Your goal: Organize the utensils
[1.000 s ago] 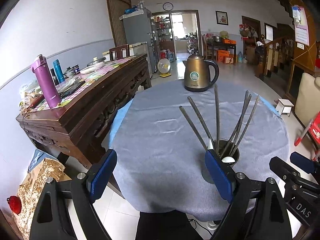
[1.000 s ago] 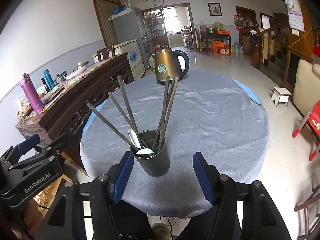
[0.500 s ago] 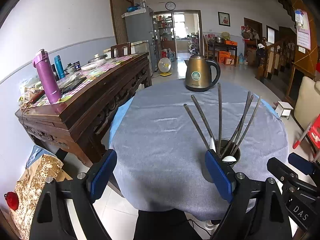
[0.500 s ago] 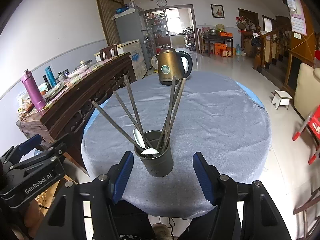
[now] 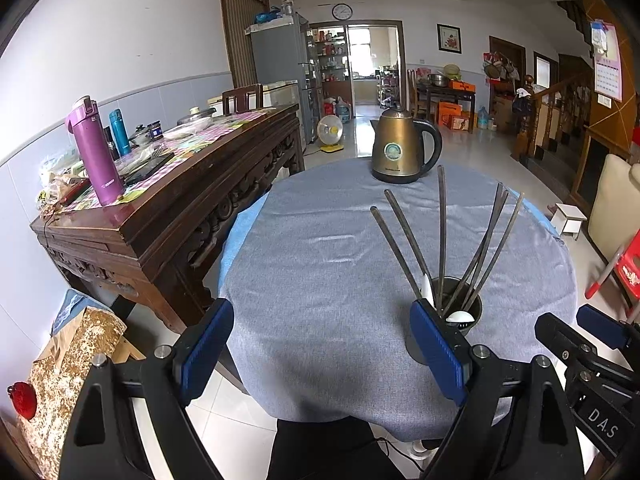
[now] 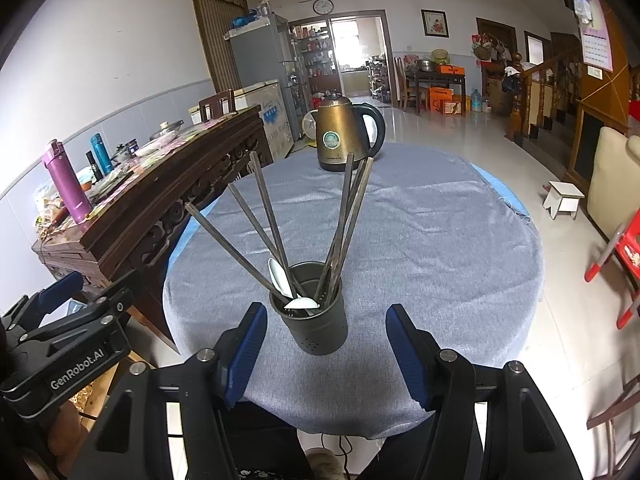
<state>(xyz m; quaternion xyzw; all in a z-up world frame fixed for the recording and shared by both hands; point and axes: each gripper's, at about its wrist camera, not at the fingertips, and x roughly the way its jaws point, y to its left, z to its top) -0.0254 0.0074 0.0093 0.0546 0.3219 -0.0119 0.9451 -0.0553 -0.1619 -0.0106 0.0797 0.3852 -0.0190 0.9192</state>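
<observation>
A dark perforated utensil holder (image 6: 316, 320) stands near the front edge of the round table with the grey cloth (image 6: 420, 232). It holds several dark chopsticks (image 6: 264, 220) fanned outward and two white spoons (image 6: 280, 278). My right gripper (image 6: 322, 354) is open and empty, its blue pads either side of the holder and just short of it. My left gripper (image 5: 320, 350) is open and empty, left of the holder (image 5: 460, 312), which sits behind its right pad.
A bronze electric kettle (image 6: 340, 136) stands at the table's far side. A carved wooden sideboard (image 5: 168, 200) with a purple flask (image 5: 94, 156) and clutter runs along the left. A small white stool (image 6: 564, 198) and a red chair (image 6: 620, 256) stand on the tiled floor at right.
Both grippers have drawn back and risen slightly from the table; the holder looks a little farther away in each view. Nothing was gripped or released.
</observation>
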